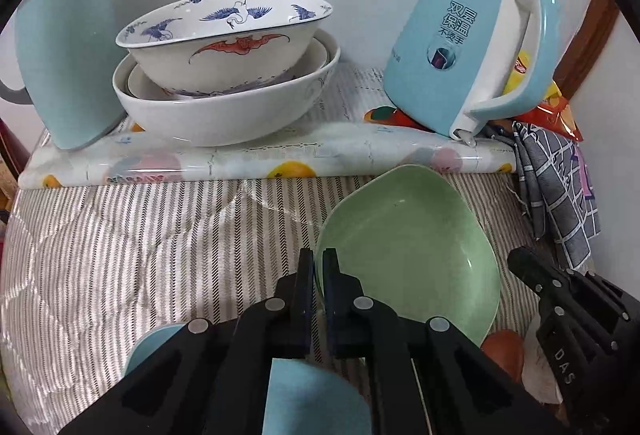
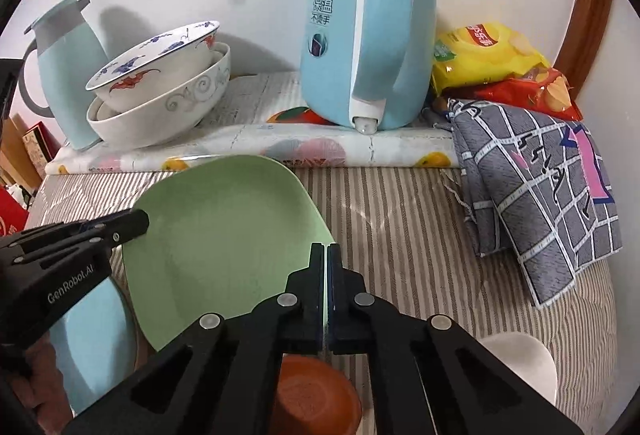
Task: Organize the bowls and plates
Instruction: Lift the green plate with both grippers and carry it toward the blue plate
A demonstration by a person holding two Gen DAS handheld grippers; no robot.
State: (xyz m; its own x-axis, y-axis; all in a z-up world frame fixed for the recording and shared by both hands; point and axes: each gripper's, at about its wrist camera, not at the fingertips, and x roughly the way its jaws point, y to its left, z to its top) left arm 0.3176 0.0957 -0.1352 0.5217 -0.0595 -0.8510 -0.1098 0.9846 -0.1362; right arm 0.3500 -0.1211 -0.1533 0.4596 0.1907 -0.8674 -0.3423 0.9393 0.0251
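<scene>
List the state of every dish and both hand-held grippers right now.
Green plate: lifted and tilted, pinched at opposite rims.
Left hand-held gripper: shut on the green plate's rim.
Right hand-held gripper: shut on the green plate's rim.
Crane-pattern bowl: nested, tilted, atop the stack.
Large white bowl: upright, holding the stack.
Blue plate: lying below the green plate.
Brown bowl: upside down.

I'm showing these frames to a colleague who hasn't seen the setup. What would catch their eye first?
Probably the green plate, held tilted above the striped cloth with both grippers shut on opposite edges: the left gripper and the right gripper. Behind it, a stack of painted bowls sits beside a light blue kettle by the wall.
</scene>
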